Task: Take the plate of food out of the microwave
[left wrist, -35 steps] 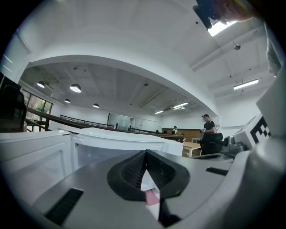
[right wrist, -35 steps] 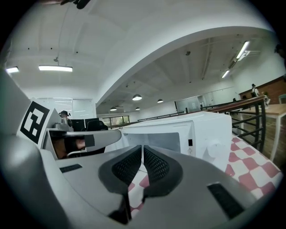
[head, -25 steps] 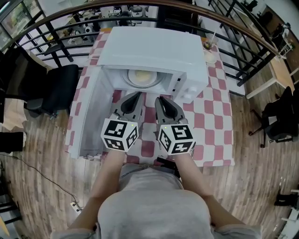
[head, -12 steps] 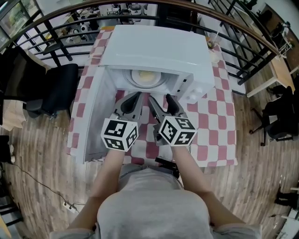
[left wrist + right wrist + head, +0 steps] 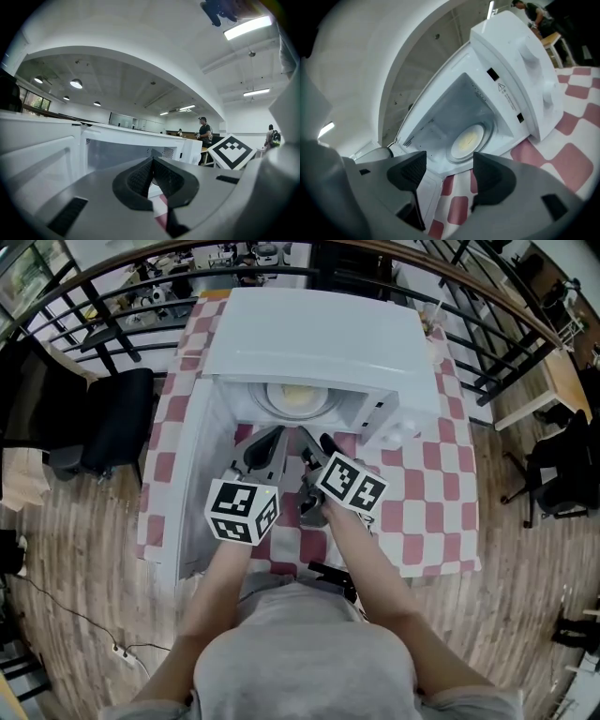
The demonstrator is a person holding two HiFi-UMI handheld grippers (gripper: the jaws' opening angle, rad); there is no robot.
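The microwave (image 5: 319, 338) stands on the checked tabletop (image 5: 422, 493) with its door (image 5: 192, 484) swung wide to the left, so the cavity is already open to reach. Compared with a second ago, the right claw (image 5: 314, 440) is rolled over onto its side and brought lower toward the oven mouth. Its jaws have just been opening from pressed together to fully spread, and nothing is held between them. The left claw (image 5: 152, 164) is kept pressed together and empty, just beside it. The plate (image 5: 467, 138) is not yet touched and lies well inside, on the cavity floor. The spread is judged to be preparation for a pinch on the plate's near rim.

From the head view, much of the cavity is hidden under the microwave's top. The plate's rim is hard to separate from the turntable beneath it. The food (image 5: 464, 140) is seen only as a pale yellow patch, and its kind cannot be told.
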